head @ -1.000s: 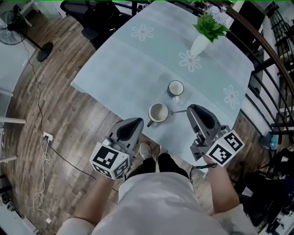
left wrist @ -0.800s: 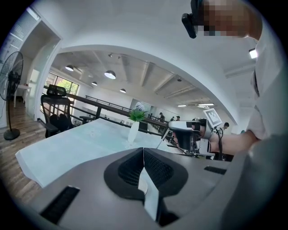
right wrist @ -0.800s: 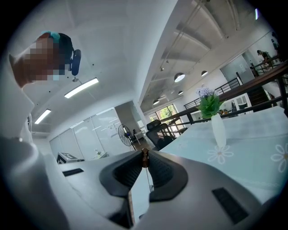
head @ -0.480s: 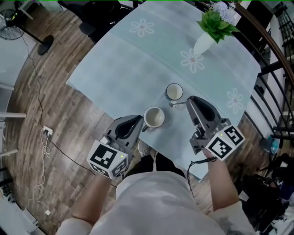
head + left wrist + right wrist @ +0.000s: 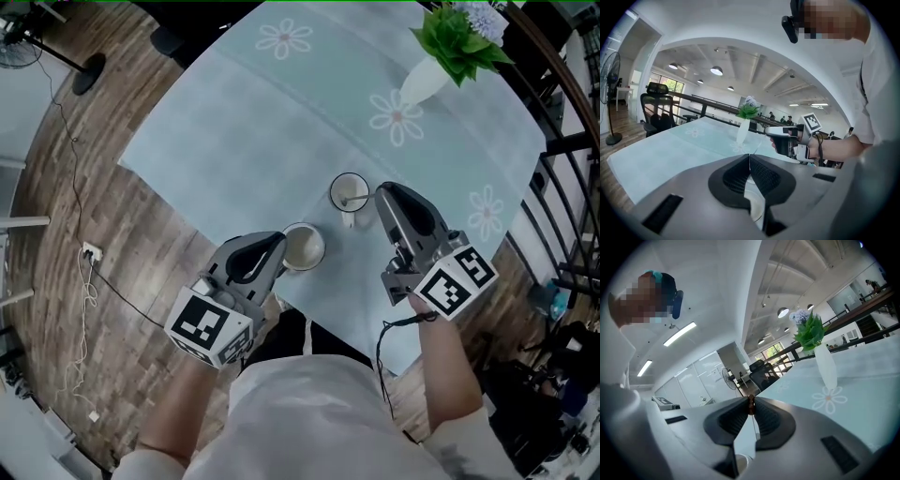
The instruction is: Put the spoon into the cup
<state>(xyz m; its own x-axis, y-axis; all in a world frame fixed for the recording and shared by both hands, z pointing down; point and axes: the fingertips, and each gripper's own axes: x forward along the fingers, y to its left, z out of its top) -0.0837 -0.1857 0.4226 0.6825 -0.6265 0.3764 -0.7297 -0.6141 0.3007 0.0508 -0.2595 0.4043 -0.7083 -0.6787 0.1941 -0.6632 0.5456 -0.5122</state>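
Task nearly complete, by my judgement. The right gripper (image 5: 382, 197) is clamped on the spoon (image 5: 754, 426), which has a thin metal shaft and a brown handle tip. The spoon slants down, its bowl end apparently inside the far cup (image 5: 336, 186). Release is left to do. The left gripper (image 5: 278, 244) has its jaws together beside the near cup (image 5: 304, 247). Whether they pinch its handle is unclear.

Wood floor (image 5: 47, 122), office chair (image 5: 655, 107)
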